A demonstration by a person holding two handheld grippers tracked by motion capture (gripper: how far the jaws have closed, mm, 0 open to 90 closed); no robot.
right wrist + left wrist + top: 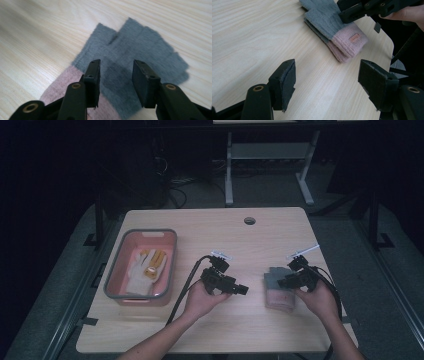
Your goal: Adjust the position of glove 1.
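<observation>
Knit wool or acrylic, by the look of it — a pair of gloves (332,27), grey in the fingers and palm, pink at the ribbed cuff, stacked one on the other and lying flat on the pale wood worktop (240,320), right of centre in the high view. Soft, light, floppy stuff; it should bunch and drape rather than hold a shape, and the top glove may well slide off the lower one if only one layer gets pinched. Not fragile, not slippery — the fuzzy knit should bite well on padded claw faces. Best hold, imo, is at the cuff end, where the rib is thickest and both layers can be caught together, or else a deep pinch across the grey palm.

Right claw (116,75) hangs over the grey palm, jaws partly apart, nothing pinched between the pads. Left claw (327,82) stands wide open and empty, low over bare wood just short of the pink cuffs.

Writing: a small orange-pink tag (354,38) sewn on the cuff — has some mark on it, too small to read. No brand legible anywhere.

Far left, a pink bin with a grey rim (172,265) holds a white and yellow work glove (145,270), approx. mid-bin.
</observation>
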